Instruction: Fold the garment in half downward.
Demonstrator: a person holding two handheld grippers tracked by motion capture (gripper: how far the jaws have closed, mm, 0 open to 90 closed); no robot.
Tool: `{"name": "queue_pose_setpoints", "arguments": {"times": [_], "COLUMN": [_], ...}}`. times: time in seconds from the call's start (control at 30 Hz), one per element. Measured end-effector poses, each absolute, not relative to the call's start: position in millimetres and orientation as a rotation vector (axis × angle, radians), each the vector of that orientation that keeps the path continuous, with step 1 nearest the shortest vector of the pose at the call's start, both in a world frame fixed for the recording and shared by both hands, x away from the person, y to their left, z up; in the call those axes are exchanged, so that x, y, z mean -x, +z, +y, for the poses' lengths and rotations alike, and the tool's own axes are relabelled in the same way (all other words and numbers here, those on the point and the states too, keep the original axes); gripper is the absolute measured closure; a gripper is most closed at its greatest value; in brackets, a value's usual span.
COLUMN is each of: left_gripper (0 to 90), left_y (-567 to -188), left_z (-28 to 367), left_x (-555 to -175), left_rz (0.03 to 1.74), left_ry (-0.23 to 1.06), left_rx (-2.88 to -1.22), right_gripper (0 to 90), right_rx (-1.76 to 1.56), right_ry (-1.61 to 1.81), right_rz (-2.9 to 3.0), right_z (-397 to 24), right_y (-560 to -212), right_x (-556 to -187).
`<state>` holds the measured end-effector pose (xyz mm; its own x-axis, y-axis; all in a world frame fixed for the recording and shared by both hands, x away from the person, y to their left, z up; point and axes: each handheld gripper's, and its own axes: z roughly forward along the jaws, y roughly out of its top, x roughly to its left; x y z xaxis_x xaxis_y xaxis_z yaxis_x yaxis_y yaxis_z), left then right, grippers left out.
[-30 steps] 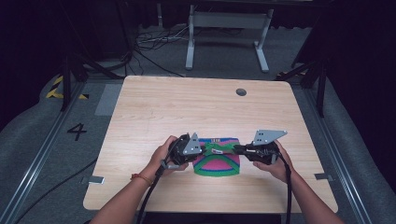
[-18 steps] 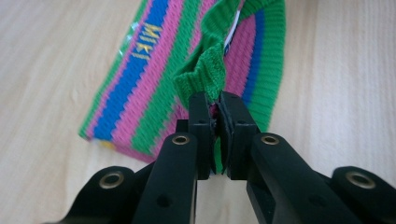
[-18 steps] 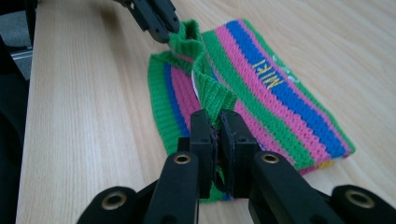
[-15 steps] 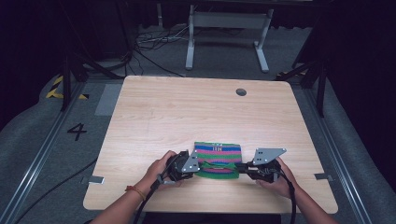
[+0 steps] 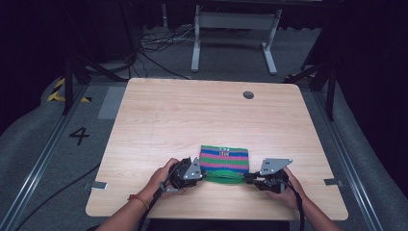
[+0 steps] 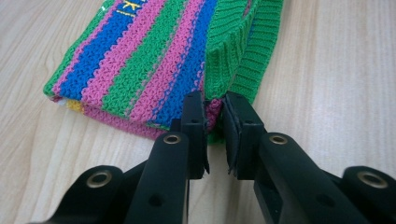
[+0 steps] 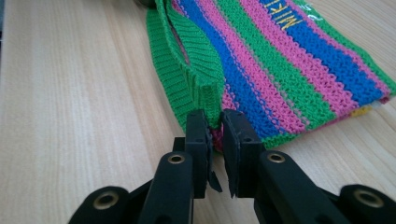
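Knitwear (image 5: 224,163), folded and striped green, pink and blue, is laid flat near the front edge of the table (image 5: 192,115), between the two grippers.

Left gripper (image 5: 201,176) is held at the near left corner of the fold. In the left gripper view its jaws (image 6: 215,119) are seen narrow, just opened a little, with the corner fabric between the pads; a slim gap shows, and whether the pads press on the knit cannot be told. Green ribbed band (image 6: 233,56) is seen running away from that corner, standing up slightly off the table.

Right gripper (image 5: 250,178) is held at the near right corner. Its jaws (image 7: 215,123) are likewise narrow, just eased open, with the corner between them; contact cannot be confirmed either. The ribbed band (image 7: 187,70) is seen on the left of that view, the stripes on the right, yellow lettering (image 7: 289,16) farther off.

Hands are seen on both grippers, forearms entering from the bottom edge. A red band (image 5: 138,199) is worn on the left wrist.

Farther off: bare tabletop, a round hole (image 5: 248,95) near the far edge. Beyond the table, a grey metal stand (image 5: 235,29) and loose cables (image 5: 154,45) are seen on the floor.
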<state>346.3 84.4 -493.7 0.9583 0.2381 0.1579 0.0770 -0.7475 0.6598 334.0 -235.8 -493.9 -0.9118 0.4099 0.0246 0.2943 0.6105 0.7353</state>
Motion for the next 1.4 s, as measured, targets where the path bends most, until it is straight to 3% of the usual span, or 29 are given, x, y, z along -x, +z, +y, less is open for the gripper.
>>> {"name": "queue_pose_setpoints", "arguments": {"times": [0.13,0.37,0.47,0.63,0.77,1.07,1.4], "left_gripper": [73.8,52.6,60.1,79.5,82.2,82.8,69.8], "left_y": [-493.8,-482.1,-475.8,-482.4,-494.5,-497.5,-480.1], "left_z": [85.8,93.9,97.3,85.0,80.6,83.5,92.9], "left_x": [-352.2,-351.4,-350.1,-353.3,-358.6,-369.0,-366.3], "left_rz": [0.253,0.296,0.302,0.278,0.306,0.371,0.381], "left_ry": [0.303,0.246,0.211,0.209,0.190,0.167,0.232], "left_rx": [-2.402,-2.330,-2.267,-2.347,-2.377,-2.344,-2.339], "right_gripper": [78.6,76.4,76.2,76.8,78.8,79.3,67.4], "right_rx": [-0.616,-0.619,-0.616,-0.587,-0.563,-0.642,-0.670], "right_ry": [1.133,1.183,1.233,1.244,1.117,1.139,1.124], "right_rz": [2.673,2.619,2.590,2.592,2.641,2.601,2.580], "right_z": [-237.8,-240.2,-237.3,-222.1,-212.8,-218.6,-232.1], "right_y": [-498.0,-487.0,-479.5,-478.0,-492.2,-496.8,-483.1], "right_x": [-338.8,-337.5,-335.2,-334.7,-337.5,-347.7,-343.7]}}
